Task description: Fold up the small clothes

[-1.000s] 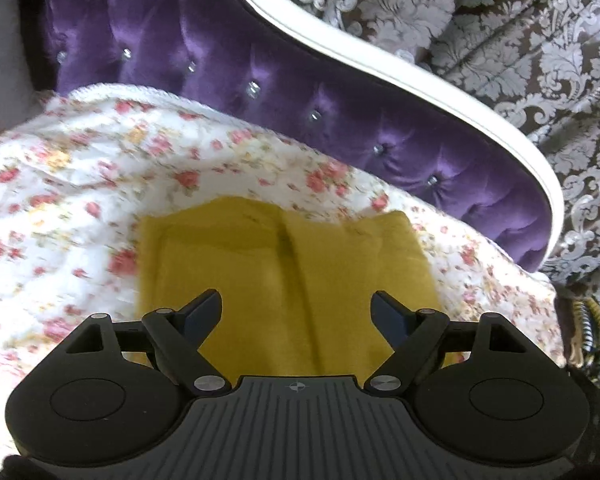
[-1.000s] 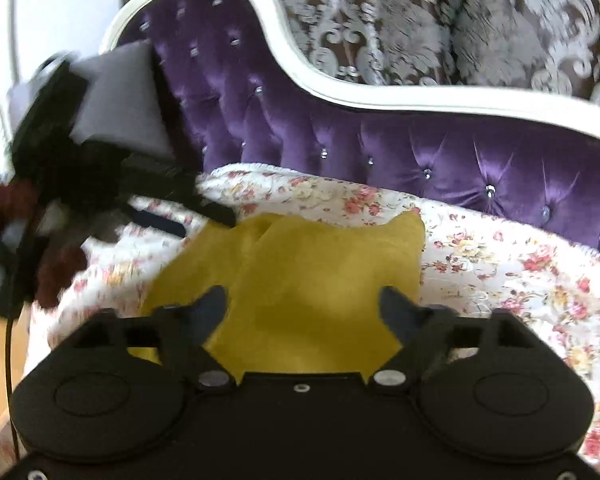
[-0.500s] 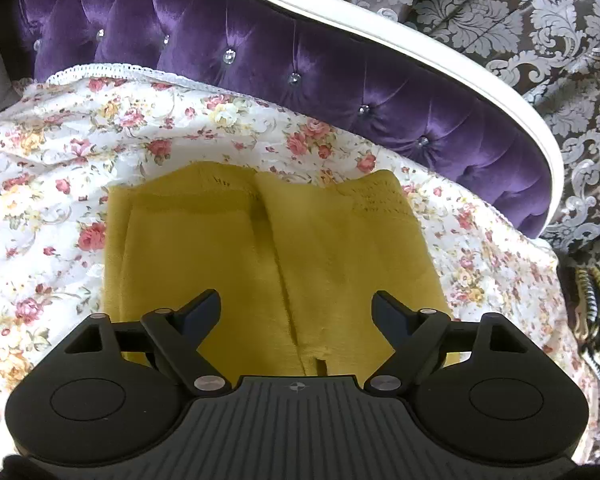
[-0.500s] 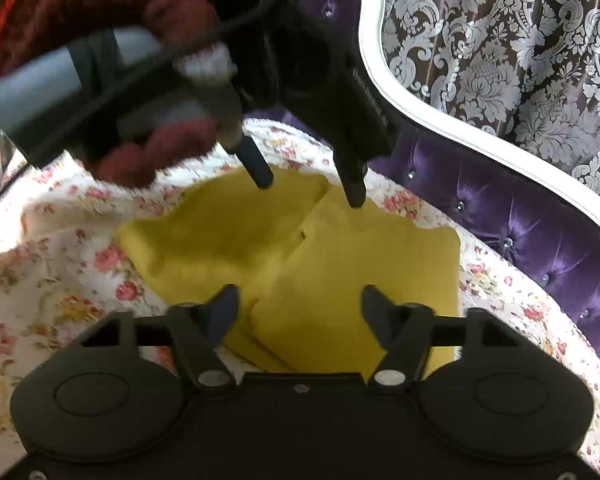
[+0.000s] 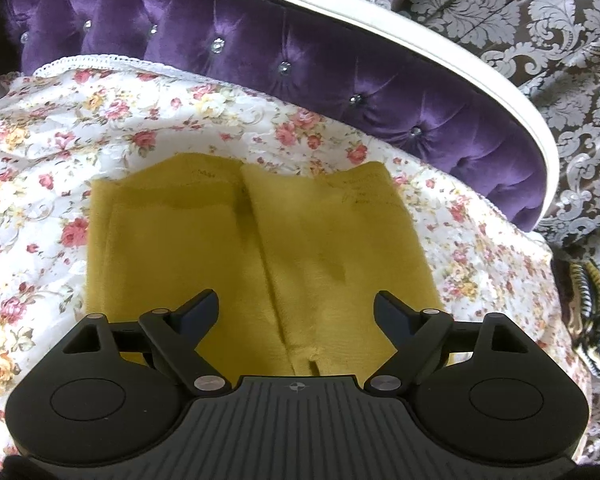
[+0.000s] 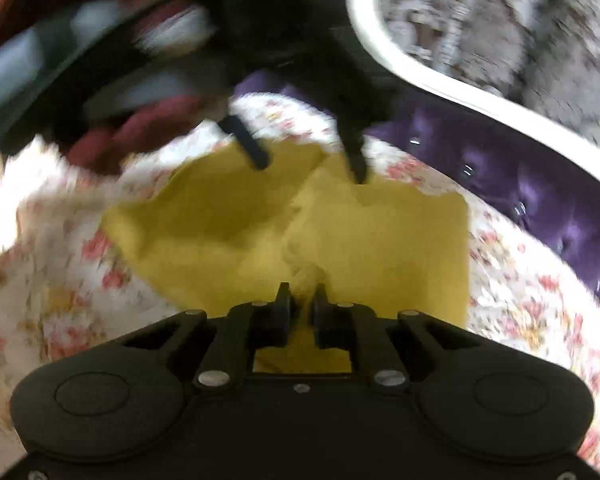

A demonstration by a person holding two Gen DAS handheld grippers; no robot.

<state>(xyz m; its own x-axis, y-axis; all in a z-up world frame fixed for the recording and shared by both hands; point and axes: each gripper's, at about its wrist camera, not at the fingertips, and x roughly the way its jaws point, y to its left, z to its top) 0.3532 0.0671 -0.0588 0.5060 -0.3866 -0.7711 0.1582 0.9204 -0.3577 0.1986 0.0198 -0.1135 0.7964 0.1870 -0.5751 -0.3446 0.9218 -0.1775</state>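
Right gripper (image 6: 300, 300) fingers closed since before, pinching yellow garment (image 6: 364, 240); left gripper (image 5: 296, 308) spread.

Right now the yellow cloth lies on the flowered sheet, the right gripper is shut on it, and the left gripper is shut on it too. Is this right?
Not quite. The left gripper is open, its fingers spread wide above the yellow cloth and pinching nothing, as the left wrist view shows. The rest holds: the cloth lies on the flowered sheet, and the right gripper is shut on it.
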